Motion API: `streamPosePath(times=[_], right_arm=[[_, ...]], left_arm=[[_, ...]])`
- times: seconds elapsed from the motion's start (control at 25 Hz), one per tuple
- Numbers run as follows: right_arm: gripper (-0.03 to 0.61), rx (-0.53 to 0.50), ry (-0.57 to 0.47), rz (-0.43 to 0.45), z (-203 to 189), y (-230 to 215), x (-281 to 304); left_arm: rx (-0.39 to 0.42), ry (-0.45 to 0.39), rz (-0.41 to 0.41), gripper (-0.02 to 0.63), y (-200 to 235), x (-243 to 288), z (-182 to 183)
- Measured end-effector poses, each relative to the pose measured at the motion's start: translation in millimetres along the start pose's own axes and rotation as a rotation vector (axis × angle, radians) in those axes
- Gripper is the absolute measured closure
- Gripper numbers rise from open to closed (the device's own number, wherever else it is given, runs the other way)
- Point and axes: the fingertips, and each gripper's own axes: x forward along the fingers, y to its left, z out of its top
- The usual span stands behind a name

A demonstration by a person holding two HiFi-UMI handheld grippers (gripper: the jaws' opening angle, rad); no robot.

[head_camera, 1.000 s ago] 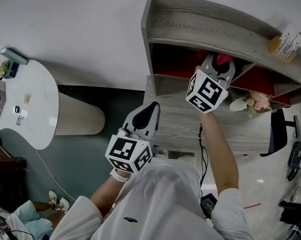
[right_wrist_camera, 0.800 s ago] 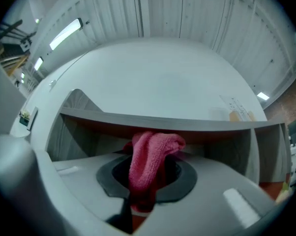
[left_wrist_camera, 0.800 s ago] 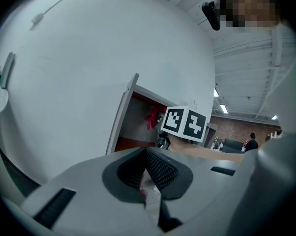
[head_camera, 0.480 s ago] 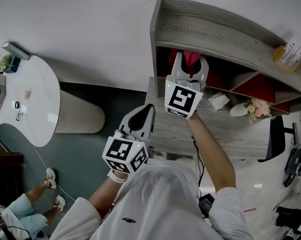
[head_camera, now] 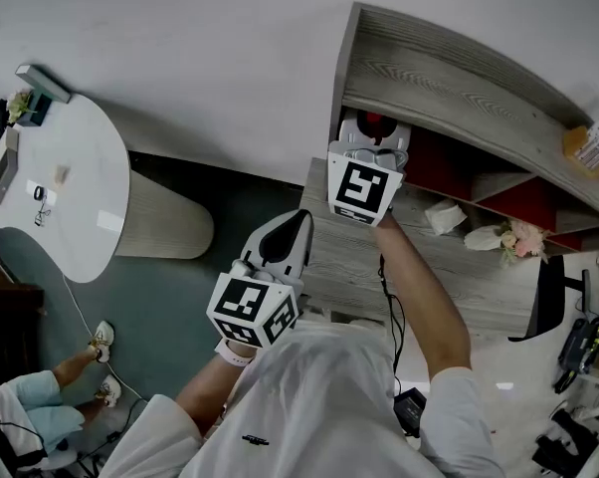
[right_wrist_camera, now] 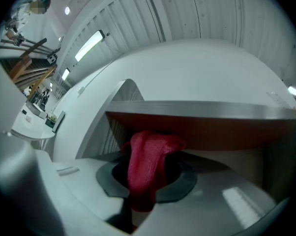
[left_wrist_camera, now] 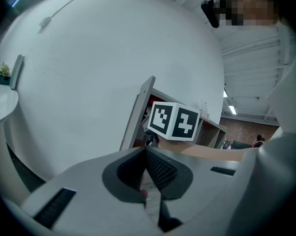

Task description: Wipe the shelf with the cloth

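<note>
Right gripper [head_camera: 371, 135] is reaching into the left end of the upper opening of the shelf [head_camera: 449, 63]. Its jaws are pinching the one red cloth [right_wrist_camera: 147, 163], so the fabric is bulging out ahead of them toward the red back panel. In the head view only a scrap of red is showing past that gripper's marker cube. Left gripper [head_camera: 299, 219] is hovering by the left edge of the shelf's lower ledge, its jaws pressed together on nothing. Two grippers and one cloth are showing in all. On the ledge to the right of the cloth, one crumpled white wad [head_camera: 445, 216] and one small bunch of pale flowers [head_camera: 516, 237] are lying apart from the right gripper. One orange container [head_camera: 588, 147] is sitting on the shelf's top board, partly cut off by the frame edge. One white round table [head_camera: 71, 207] is standing well to the left, carrying small items too tiny to identify. Whether the cloth is touching the ledge is being hidden by the gripper
</note>
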Motion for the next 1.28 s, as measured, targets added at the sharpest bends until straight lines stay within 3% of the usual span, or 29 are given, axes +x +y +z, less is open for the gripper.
streamPosePath(times=[0.4, 0.72, 1.16, 1.28], right_arm=[[0.515, 0.031, -0.025, 0.073, -5, -4, 19], [0.515, -0.050, -0.047, 0.091, -7, -13, 21], [0.514, -0.014, 0.017, -0.096, -23, -96, 6], [0.514, -0.001, 0.037, -0.182, -31, -131, -8]], left_arm=[[0.004, 0.015, 0.017, 0.607, 2, 2, -3], [0.010, 0.020, 0.028, 0.607, -4, 1, -5], [0.024, 0.034, -0.001, 0.607, -24, 4, -9], [0.030, 0.041, -0.028, 0.607, -35, 10, -12]])
